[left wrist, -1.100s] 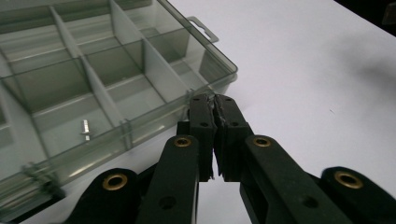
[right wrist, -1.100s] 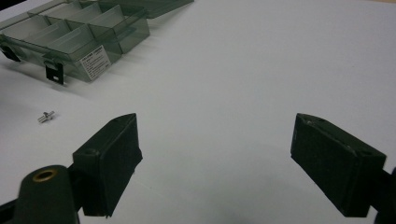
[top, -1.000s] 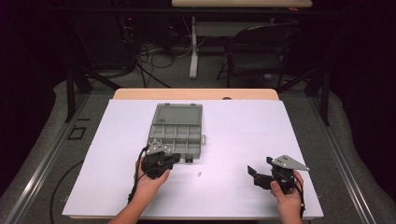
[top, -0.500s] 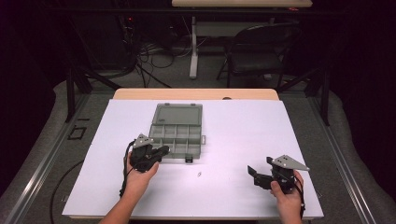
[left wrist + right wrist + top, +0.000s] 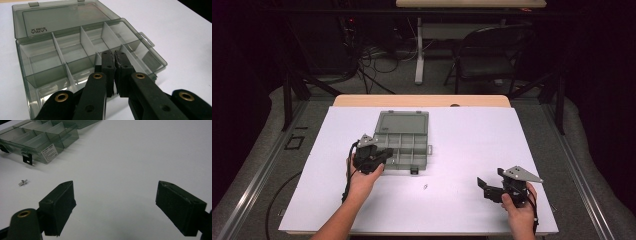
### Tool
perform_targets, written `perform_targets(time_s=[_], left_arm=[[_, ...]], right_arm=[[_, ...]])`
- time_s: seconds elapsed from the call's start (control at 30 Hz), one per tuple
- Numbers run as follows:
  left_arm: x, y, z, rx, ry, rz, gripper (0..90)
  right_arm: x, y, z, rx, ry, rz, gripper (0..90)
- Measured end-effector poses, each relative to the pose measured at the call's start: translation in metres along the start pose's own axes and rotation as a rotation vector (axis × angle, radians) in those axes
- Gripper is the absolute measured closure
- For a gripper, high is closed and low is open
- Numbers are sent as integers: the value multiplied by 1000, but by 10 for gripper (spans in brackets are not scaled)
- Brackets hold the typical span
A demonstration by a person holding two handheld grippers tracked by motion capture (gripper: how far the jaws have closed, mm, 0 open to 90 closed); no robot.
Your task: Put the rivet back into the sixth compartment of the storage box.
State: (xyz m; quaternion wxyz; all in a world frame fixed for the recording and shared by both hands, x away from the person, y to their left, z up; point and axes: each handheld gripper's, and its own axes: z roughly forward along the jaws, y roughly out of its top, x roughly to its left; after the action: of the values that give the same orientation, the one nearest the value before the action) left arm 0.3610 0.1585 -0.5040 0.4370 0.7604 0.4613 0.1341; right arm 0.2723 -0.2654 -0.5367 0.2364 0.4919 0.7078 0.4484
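White table (image 5: 462,130) w/ an open grey compartment box (image 5: 404,142) near the middle-left, lid flat behind it toward the far edge. Left tongs (image 5: 384,154) sit at the box's near-left corner, over the front compartments — jaws together, nothing seen between them. Right tongs (image 5: 484,187) are well apart from the box, near the table's front-right, jaws spread & pointing left, grey three-cornered plate on top. Small metal bit (image 5: 425,187) lies on the table between the two hands, just in front of the box — too small to tell what it is.

Glossy translucent plastic organizer box (image 5: 82,52)
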Motion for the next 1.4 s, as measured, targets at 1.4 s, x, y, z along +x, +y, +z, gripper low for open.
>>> perform_targets(time_s=[1.4], left_arm=[[13,-8,19,51,53,-1,867]], right_arm=[[0,-1,-2,-7,-9,-4,152]])
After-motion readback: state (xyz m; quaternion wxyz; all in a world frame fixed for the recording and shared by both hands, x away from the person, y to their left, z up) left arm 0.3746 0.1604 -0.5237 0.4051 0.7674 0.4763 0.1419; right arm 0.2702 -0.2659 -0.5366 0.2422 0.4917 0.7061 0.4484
